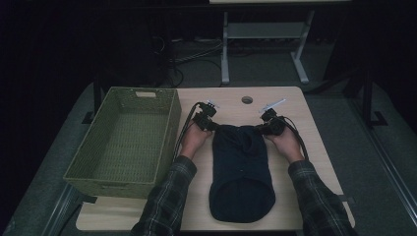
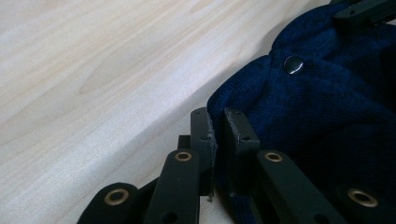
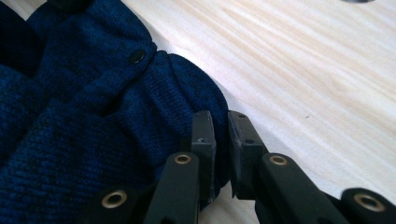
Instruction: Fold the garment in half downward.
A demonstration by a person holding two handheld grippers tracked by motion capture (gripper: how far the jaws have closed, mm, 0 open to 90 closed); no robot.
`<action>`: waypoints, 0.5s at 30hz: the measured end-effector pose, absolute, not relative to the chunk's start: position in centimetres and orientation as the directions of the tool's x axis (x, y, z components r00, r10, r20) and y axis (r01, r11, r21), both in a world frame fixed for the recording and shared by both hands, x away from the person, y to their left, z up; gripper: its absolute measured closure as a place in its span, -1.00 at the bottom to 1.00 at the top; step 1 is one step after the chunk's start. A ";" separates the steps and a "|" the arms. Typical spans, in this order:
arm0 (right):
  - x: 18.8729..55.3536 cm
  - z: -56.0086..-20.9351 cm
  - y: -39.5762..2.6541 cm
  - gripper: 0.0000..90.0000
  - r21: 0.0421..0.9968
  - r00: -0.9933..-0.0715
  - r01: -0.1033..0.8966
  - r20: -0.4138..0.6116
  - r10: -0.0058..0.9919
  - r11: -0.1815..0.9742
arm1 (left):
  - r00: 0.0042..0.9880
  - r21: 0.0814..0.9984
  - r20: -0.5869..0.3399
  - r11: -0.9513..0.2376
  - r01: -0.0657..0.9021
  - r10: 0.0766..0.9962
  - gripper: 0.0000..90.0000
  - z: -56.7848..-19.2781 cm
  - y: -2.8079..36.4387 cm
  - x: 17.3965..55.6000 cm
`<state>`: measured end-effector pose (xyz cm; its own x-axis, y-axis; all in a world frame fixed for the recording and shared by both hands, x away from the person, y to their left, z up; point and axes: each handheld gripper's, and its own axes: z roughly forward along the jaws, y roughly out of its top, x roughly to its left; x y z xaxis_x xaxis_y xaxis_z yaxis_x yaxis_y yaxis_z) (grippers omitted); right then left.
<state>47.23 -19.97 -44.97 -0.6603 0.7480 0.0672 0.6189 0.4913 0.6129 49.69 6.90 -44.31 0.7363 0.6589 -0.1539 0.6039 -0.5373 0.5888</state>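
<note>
Dark navy knitted garment (image 1: 241,167), soft and ribbed, with small round metal snap buttons (image 2: 293,64), spread lengthwise down the middle of the pale wood-grain desk (image 1: 314,147), rounded end near the front edge. Left gripper (image 1: 209,125) clamped on its far left corner, fingers (image 2: 203,135) nearly together with a fold of knit pinched between. Right gripper (image 1: 268,127) likewise clamped on the far right corner. Olive-green woven rectangular basket (image 1: 125,140) along the desk's left edge, beside the left sleeve. Round hole (image 1: 247,100) near the far edge. Dim room, grey floor, cables behind.
</note>
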 end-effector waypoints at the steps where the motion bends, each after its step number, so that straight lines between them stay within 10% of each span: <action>1: 47.2 -44.9 -20.0 0.82 0.616 -0.659 0.617 0.065 0.749 0.490 | 0.737 0.595 -0.155 -0.533 0.602 0.658 0.85 -44.1 6.9 49.6; 15: 46.9 -41.1 -20.0 0.82 0.672 -0.674 0.552 0.011 0.738 0.494 | 0.741 0.678 -0.116 -0.493 0.545 0.661 0.85 -40.9 7.5 49.3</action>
